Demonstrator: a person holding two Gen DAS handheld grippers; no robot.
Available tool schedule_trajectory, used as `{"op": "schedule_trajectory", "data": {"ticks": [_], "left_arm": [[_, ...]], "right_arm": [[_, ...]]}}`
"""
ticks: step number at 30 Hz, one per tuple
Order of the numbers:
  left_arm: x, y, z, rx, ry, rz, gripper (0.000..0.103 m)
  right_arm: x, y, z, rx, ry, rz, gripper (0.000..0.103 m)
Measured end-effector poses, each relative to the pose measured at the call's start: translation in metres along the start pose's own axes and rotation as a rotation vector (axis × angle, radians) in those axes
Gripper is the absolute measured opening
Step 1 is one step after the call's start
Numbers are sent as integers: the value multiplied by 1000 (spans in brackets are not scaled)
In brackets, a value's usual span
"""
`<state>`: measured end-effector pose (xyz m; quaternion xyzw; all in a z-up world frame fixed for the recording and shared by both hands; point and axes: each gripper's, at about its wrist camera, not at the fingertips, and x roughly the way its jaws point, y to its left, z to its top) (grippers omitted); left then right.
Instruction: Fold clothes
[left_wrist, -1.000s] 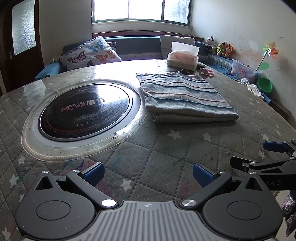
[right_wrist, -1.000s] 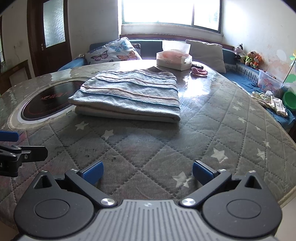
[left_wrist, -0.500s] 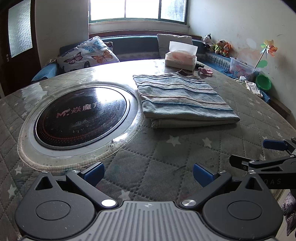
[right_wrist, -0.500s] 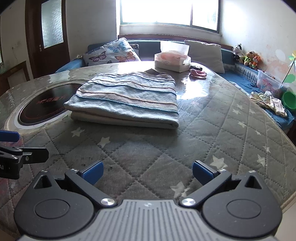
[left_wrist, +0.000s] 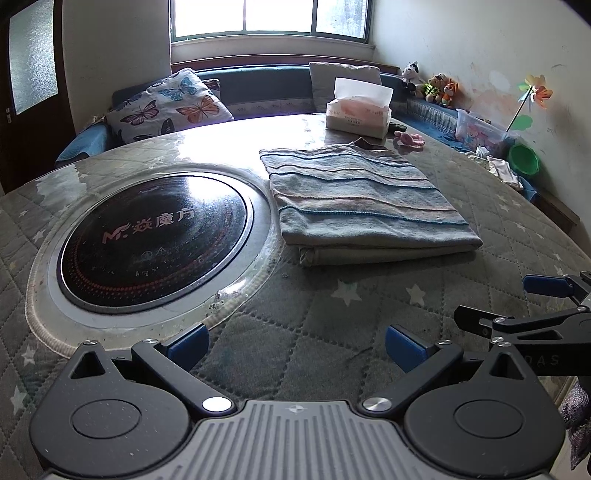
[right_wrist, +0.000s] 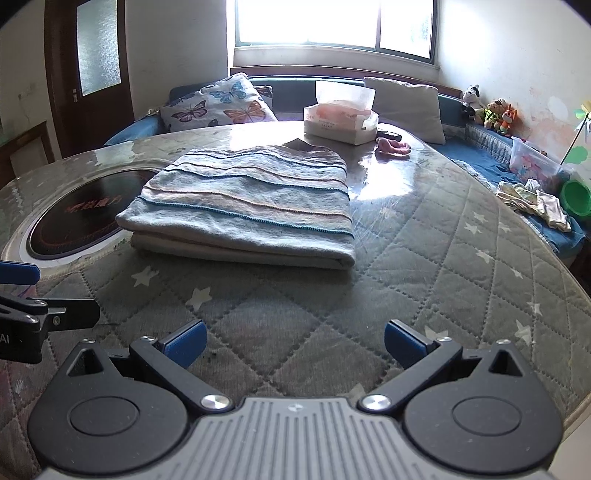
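Lying squarely folded on the quilted table (right_wrist: 424, 258) beside the dark round cooktop (left_wrist: 155, 236), the striped garment (right_wrist: 251, 206) is looking finished, seemingly, while the left gripper (left_wrist: 295, 341) and right gripper (right_wrist: 293, 339) are hovering apart, gripping nothing.

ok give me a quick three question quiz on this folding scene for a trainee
1. True or false: the striped garment lies folded flat on the table.
2. Multiple choice: what stands beyond the garment, toward the window? A) a kettle B) a tissue box C) a laptop
3. Fill in: the left gripper and right gripper are both ____ and hold nothing.

Key: 1 true; 2 B; 3 open
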<state>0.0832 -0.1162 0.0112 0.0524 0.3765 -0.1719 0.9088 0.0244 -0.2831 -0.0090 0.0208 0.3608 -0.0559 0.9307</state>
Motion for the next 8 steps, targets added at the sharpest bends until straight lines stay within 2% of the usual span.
{"op": "schedule_trajectory", "data": {"ticks": [8], "left_arm": [[7, 2, 8, -6, 11, -2, 103]], "right_arm": [[6, -3, 6, 17, 5, -5, 103]]}}
